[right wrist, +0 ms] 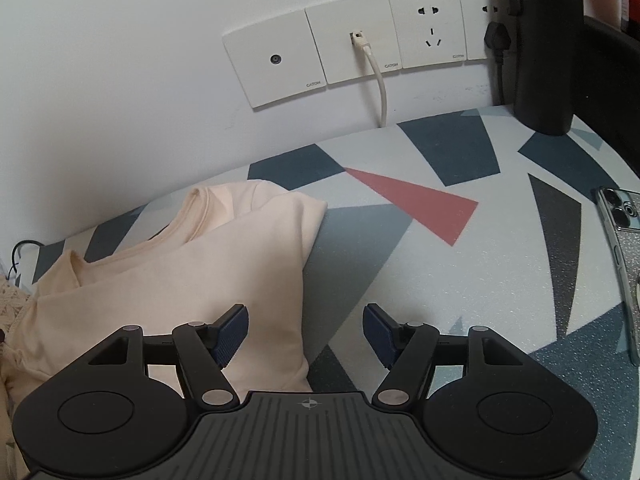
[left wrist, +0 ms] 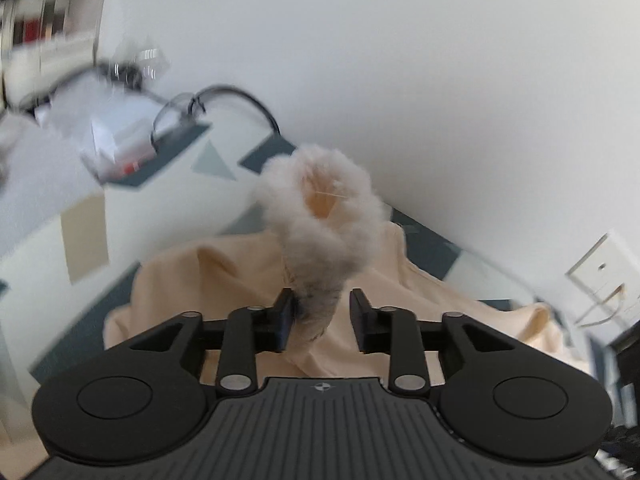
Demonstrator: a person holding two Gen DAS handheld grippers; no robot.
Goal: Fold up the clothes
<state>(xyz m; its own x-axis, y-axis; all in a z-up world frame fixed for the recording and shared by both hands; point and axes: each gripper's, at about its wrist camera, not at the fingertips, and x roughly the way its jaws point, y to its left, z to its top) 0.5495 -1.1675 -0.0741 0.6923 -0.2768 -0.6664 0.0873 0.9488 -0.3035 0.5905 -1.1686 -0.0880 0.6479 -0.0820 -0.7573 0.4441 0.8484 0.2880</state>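
Counter (right wrist: 400,280) with geometric print carries the cream shirt (right wrist: 180,280), partly folded, lying near the wall. Right gripper (right wrist: 305,334): jaws wide apart, empty, straddling the shirt's side edge. Left gripper (left wrist: 322,316): jaws part-open around the fluffy cuff (left wrist: 316,216), not visibly pinching; best close squarely before lifting.

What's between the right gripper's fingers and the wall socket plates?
Right wrist view: peach garment's edge under the right gripper, then bare patterned tablecloth up to the socket plates.
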